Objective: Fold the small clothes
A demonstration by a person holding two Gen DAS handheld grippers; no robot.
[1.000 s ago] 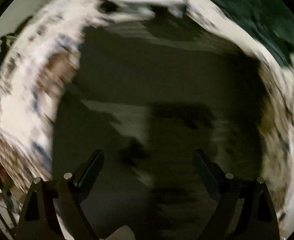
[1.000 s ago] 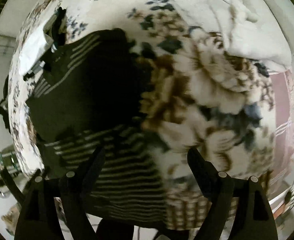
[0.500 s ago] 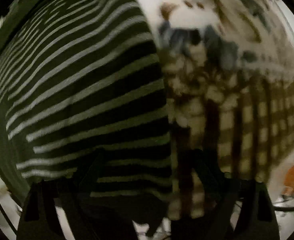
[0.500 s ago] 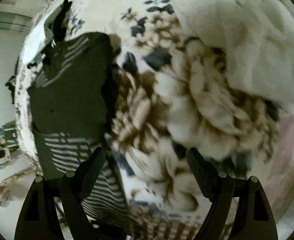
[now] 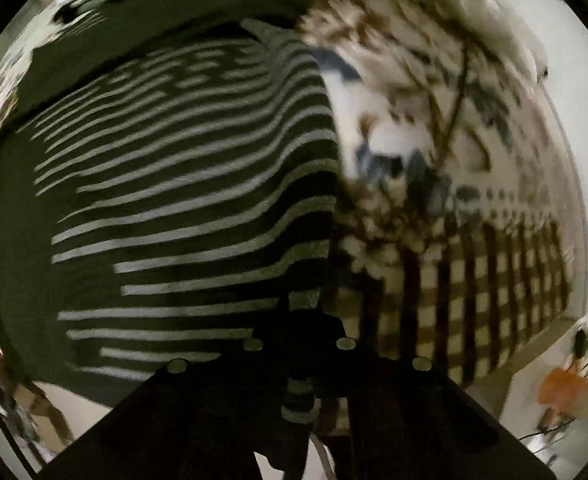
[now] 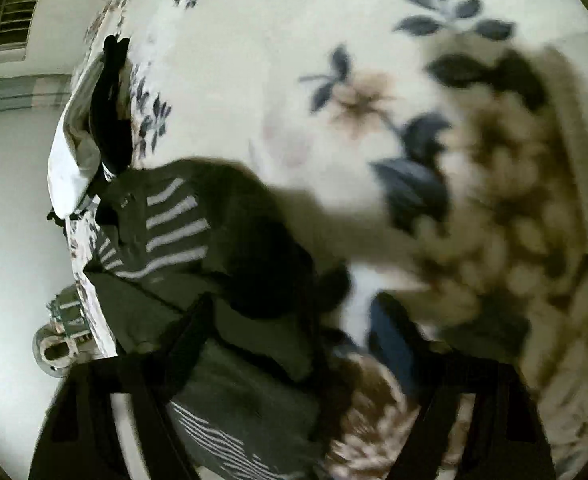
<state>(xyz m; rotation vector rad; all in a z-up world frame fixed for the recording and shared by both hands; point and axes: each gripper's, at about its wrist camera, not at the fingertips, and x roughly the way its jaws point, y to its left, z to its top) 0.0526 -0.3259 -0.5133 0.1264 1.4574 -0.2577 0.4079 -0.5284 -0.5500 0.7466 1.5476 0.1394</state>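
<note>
A dark garment with white stripes (image 5: 181, 200) lies spread on a floral blanket (image 5: 434, 128). In the left wrist view my left gripper (image 5: 300, 320) is shut, with the striped hem pinched between its fingers at the garment's near right corner. In the right wrist view the same striped garment (image 6: 197, 240) lies at the left. My right gripper (image 6: 298, 328) is open, with its fingers just over the garment's upper right edge, where the cloth bunches dark between them.
The blanket has a checked border (image 5: 494, 300) near the bed's edge. White and dark clothes (image 6: 93, 120) are piled at the far left of the bed. A metal object (image 6: 59, 344) stands on the floor beside the bed. An orange object (image 5: 566, 388) lies on the floor.
My left gripper has closed on the striped hem at the near corner. My right gripper has moved forward and left over the garment's far edge, staying open.
</note>
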